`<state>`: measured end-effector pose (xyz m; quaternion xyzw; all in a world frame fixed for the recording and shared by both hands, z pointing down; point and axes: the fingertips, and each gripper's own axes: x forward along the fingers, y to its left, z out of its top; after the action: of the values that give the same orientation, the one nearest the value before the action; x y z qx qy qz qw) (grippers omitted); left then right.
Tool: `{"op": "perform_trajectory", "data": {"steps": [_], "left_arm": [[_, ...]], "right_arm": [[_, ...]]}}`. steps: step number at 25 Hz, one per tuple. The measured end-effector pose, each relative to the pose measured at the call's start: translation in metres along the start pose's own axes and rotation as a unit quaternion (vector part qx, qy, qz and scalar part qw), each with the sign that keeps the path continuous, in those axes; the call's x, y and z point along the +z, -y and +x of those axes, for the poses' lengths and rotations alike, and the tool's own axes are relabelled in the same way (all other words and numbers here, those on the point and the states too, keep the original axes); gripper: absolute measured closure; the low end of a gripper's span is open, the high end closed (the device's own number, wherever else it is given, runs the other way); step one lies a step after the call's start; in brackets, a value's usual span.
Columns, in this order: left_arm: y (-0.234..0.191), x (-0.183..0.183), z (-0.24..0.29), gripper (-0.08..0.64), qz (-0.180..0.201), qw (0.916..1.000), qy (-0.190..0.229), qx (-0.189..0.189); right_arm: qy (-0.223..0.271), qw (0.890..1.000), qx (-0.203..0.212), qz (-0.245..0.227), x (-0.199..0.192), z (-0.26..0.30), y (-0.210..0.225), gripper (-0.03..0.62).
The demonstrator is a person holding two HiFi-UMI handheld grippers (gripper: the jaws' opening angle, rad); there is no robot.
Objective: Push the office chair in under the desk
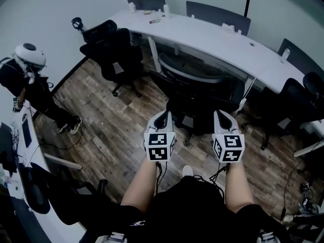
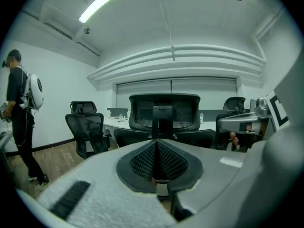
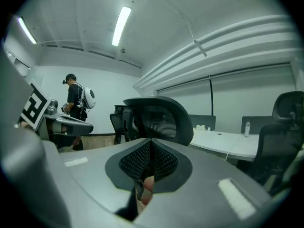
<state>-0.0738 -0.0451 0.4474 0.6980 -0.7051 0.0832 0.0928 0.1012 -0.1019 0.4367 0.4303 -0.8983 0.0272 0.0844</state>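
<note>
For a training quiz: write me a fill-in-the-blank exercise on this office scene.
The jaws of the left gripper and the right gripper are both ____. The chair ahead of them is ____ in colour. The desk is ____. A bystander stands at the head view's ____ side.
Missing: shut; black; white; left.

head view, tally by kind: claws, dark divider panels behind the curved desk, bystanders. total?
Claws: 2, left claw and right claw
Divider panels: 3, left panel, middle panel, right panel
Bystander: 1
Total: 6
</note>
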Motion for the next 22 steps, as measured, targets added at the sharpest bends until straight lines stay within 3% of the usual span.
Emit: {"op": "perform_trajectory", "data": {"steps": [3, 7, 10, 14, 18, 22], "left_arm": [[-0.009, 0.002, 0.029, 0.552, 0.038, 0.9991, -0.017, -0.007], [-0.024, 0.003, 0.067, 0.552, 0.141, 0.9892, -0.037, -0.017], [-0.035, -0.003, 0.093, 0.517, 0.213, 0.9742, -0.067, -0.034], [-0.062, -0.004, 0.123, 0.43, 0.283, 0.953, -0.096, -0.048], [-0.097, 0.004, 0.15, 0.401, 0.317, 0.9402, -0.117, -0.042], [-0.125, 0.0, 0.178, 0.335, 0.362, 0.9192, -0.148, -0.048]], "right_arm": [[-0.021, 1.0, 0.011, -0.009, -0.005, 0.019, 0.02, 0.584], [-0.053, 0.997, 0.037, -0.048, -0.014, 0.037, 0.045, 0.584], [-0.076, 0.992, 0.06, -0.087, -0.018, 0.046, 0.06, 0.575], [-0.122, 0.981, 0.082, -0.126, -0.026, 0.056, 0.078, 0.49], [-0.171, 0.971, 0.091, -0.14, -0.041, 0.063, 0.088, 0.433], [-0.19, 0.971, 0.075, -0.124, -0.048, 0.07, 0.091, 0.363]]}}
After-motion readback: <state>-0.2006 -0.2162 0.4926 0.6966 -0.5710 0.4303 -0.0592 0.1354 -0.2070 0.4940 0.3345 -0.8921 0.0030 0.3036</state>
